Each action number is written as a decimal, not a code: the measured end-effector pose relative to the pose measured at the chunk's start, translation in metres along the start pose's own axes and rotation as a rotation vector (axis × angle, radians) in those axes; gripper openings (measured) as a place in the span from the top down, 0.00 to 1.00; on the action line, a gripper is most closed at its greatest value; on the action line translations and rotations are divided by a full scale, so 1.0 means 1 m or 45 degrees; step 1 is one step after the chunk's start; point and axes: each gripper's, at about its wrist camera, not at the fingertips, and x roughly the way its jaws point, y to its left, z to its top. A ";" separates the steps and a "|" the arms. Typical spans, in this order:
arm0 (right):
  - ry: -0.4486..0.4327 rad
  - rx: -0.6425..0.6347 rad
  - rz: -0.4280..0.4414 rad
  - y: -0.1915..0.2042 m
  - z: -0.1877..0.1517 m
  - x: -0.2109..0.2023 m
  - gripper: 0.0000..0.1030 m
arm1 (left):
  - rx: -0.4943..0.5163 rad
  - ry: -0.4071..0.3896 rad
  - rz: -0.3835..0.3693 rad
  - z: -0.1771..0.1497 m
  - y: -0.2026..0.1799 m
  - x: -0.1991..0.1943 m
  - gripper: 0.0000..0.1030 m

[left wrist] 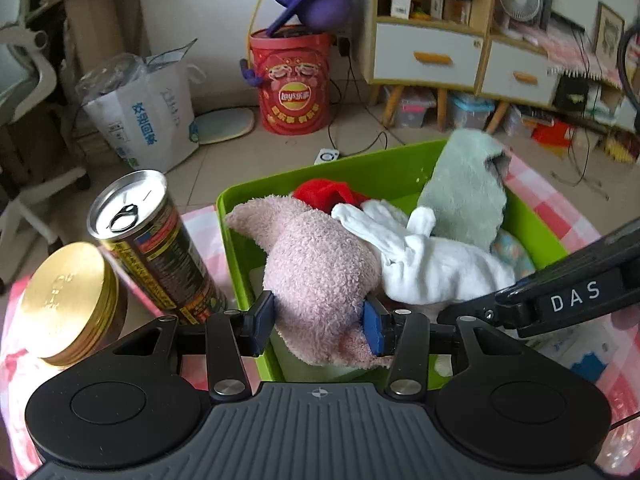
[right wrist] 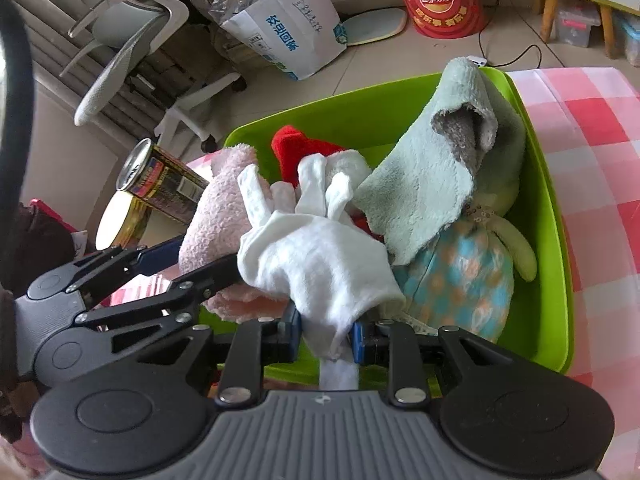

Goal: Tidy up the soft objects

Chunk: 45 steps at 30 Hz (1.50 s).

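A green bin (left wrist: 312,176) (right wrist: 544,216) sits on a pink checked cloth and holds soft things. My left gripper (left wrist: 318,320) is shut on a fluffy pink sock (left wrist: 320,268) (right wrist: 216,216) that hangs over the bin's left side. My right gripper (right wrist: 326,338) is shut on a white glove (right wrist: 320,256) (left wrist: 424,256) held above the bin's middle. Inside lie a pale green towel (left wrist: 464,188) (right wrist: 432,180), a red cloth (left wrist: 324,194) (right wrist: 296,152) and a plush doll in a blue patterned dress (right wrist: 460,272).
A tall drink can (left wrist: 156,248) (right wrist: 164,180) and a gold-lidded jar (left wrist: 68,304) stand left of the bin. On the floor beyond are a white paper bag (left wrist: 148,116), a red snack bucket (left wrist: 294,80), an office chair (right wrist: 132,32) and a drawer cabinet (left wrist: 436,40).
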 end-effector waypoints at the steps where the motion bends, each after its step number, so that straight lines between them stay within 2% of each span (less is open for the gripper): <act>1: 0.000 -0.002 -0.022 0.001 0.000 0.000 0.92 | 0.010 0.008 0.006 0.001 0.000 0.003 0.55; 5: 0.022 -0.018 -0.080 0.004 0.001 0.004 0.91 | 0.022 0.057 0.036 0.004 -0.003 0.012 0.54; 9: 0.018 -0.017 -0.085 0.004 -0.001 0.003 0.88 | 0.033 0.054 0.044 0.003 -0.003 0.008 0.49; 11: 0.006 -0.034 -0.087 0.005 -0.001 -0.003 0.82 | 0.023 0.029 0.054 0.002 -0.004 0.002 0.46; 13: -0.025 -0.041 -0.087 0.007 -0.003 -0.014 0.70 | 0.014 0.002 0.050 0.002 -0.003 -0.005 0.33; 15: -0.060 -0.031 -0.092 0.005 -0.002 -0.026 0.59 | 0.003 -0.016 0.039 0.001 -0.003 -0.012 0.30; 18: -0.108 -0.014 -0.093 0.006 -0.001 -0.038 0.52 | -0.003 -0.024 0.045 0.001 -0.004 -0.020 0.23; 21: -0.147 0.001 -0.077 0.007 -0.005 -0.053 0.46 | -0.001 -0.040 0.051 -0.001 -0.005 -0.031 0.22; 28: -0.233 0.029 -0.078 0.010 -0.021 -0.085 0.44 | -0.067 -0.083 0.035 -0.012 -0.001 -0.063 0.14; 33: -0.296 0.076 -0.057 0.008 -0.037 -0.109 0.40 | -0.152 -0.097 0.022 -0.028 0.007 -0.084 0.12; 37: -0.346 0.086 -0.072 0.010 -0.054 -0.125 0.38 | -0.223 -0.131 0.024 -0.045 0.010 -0.103 0.07; 41: -0.383 0.073 -0.091 0.017 -0.074 -0.135 0.38 | -0.303 -0.159 0.029 -0.068 0.009 -0.119 0.05; 45: -0.391 0.037 -0.090 0.025 -0.091 -0.138 0.37 | -0.306 -0.169 0.068 -0.083 0.004 -0.131 0.05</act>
